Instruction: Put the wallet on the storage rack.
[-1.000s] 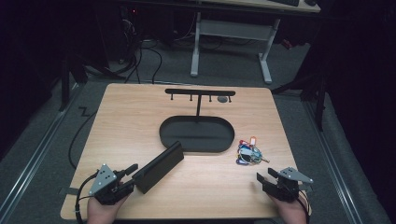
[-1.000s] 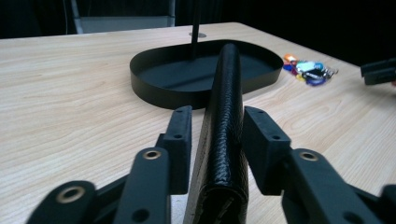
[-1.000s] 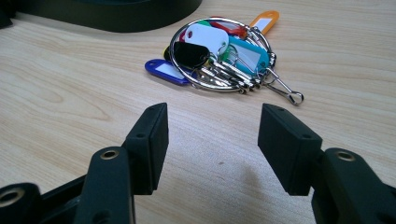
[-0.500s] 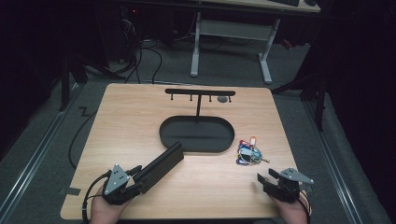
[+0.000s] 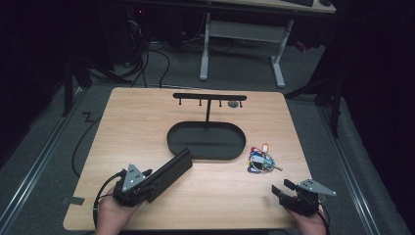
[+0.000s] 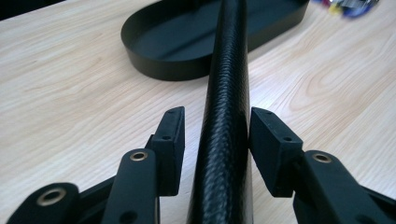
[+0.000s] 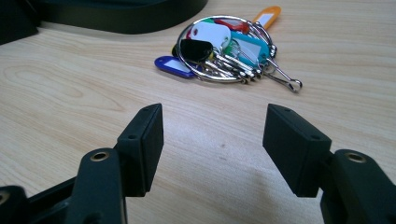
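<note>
Bare wooden table (image 5: 147,127), unmarked black case (image 5: 169,174), blank key tags (image 7: 224,44).

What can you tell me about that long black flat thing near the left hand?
The black case is long, slim and flat, with a fine woven or pebbled texture like leather or carbon weave. In the high view it slants from the left gripper up toward the oval black tray, its far end beside the tray's rim. In the left gripper view it stands on its narrow edge between the jaws, with a gap at each side, so the pads do not seem to press it. Whether it rests on the table is unclear.
</note>
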`<state>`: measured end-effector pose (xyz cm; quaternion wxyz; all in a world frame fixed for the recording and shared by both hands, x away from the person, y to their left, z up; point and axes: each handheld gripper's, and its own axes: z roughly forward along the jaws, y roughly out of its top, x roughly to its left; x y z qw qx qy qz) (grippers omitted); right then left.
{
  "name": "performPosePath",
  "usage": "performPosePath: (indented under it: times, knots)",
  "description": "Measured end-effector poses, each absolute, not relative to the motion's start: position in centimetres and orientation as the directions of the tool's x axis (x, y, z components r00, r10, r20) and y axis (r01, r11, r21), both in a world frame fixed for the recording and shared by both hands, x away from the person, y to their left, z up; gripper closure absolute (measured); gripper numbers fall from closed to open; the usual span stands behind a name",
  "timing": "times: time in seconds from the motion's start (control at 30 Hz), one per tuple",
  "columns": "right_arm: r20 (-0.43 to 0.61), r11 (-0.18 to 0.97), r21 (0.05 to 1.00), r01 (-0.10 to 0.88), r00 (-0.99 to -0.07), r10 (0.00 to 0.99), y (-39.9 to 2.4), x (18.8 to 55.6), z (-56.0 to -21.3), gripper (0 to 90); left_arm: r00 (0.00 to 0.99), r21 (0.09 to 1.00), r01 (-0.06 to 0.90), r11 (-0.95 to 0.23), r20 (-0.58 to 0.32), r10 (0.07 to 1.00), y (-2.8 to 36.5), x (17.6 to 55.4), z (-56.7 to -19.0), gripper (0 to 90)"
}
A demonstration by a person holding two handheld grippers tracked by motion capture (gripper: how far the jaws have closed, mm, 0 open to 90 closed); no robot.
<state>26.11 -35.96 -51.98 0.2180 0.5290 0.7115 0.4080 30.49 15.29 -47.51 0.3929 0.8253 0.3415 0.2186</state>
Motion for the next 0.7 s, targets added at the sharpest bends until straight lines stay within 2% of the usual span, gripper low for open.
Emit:
performPosePath:
  times: [0.13, 0.23, 0.43, 0.63, 0.7]
  knots:
    - [0.124, 0.119, 0.817, 0.564, -0.374, 0.919, -35.9, 26.2, -51.9, 38.5, 0.675, 0.757, 0.415, -0.504, 0.116, 0.729, 14.5, 31.0, -46.7, 55.5]
    - [0.124, 0.126, 0.822, 0.556, -0.39, 0.913, -35.9, 26.1, -51.7, 38.9, 0.684, 0.748, 0.429, -0.506, 0.097, 0.723, 13.9, 31.3, -45.8, 54.5]
    - [0.11, 0.124, 0.849, 0.514, -0.4, 0.91, -35.7, 25.4, -50.7, 39.2, 0.71, 0.669, 0.448, -0.593, 0.138, 0.691, 12.9, 32.0, -44.5, 54.4]
    - [0.125, 0.118, 0.835, 0.537, -0.395, 0.91, -35.1, 26.3, -51.1, 39.5, 0.735, 0.601, 0.492, -0.63, 0.101, 0.67, 12.8, 33.3, -44.5, 54.6]
    - [0.123, 0.126, 0.831, 0.542, -0.4, 0.908, -34.8, 26.8, -51.2, 39.5, 0.743, 0.573, 0.499, -0.65, 0.102, 0.661, 12.7, 33.8, -44.7, 57.7]
